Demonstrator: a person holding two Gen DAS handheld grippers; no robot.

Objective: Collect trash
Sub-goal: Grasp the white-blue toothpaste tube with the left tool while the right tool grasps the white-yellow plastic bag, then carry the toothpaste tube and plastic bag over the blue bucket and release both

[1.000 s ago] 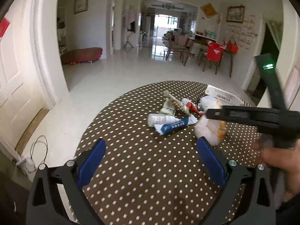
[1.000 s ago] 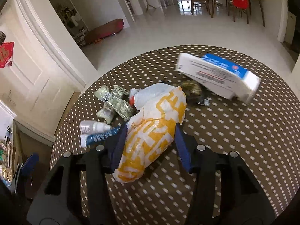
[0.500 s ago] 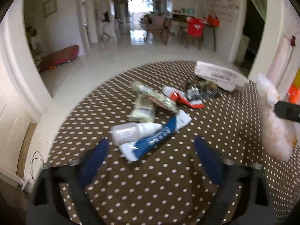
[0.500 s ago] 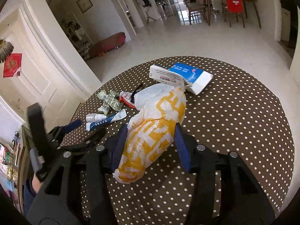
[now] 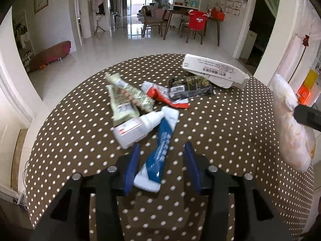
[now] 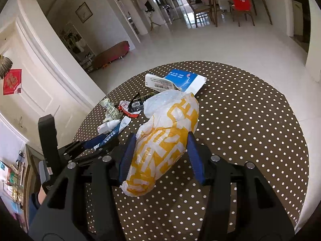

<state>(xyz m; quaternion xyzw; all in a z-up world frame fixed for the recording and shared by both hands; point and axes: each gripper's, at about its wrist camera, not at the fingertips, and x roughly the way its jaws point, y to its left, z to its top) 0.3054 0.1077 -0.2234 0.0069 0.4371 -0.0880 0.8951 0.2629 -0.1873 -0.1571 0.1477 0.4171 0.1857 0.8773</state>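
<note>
Right gripper (image 6: 160,156) grips the yellow-white bag (image 6: 164,142) — contents hidden — left fingers (image 5: 130,168) open around the tube (image 5: 158,152).

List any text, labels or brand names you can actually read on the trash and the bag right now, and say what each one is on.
Nothing reads cleanly.
Blue-and-white tube: white characters, blurred.
White dropper bottle: red-and-white label, too small.
White carton: printed lines, illegible; its blue face carries white text, too small.
Black packet: gold print and white sticker, unreadable.
Yellow-and-white bag in the right tool: only partial large yellow shapes.
</note>
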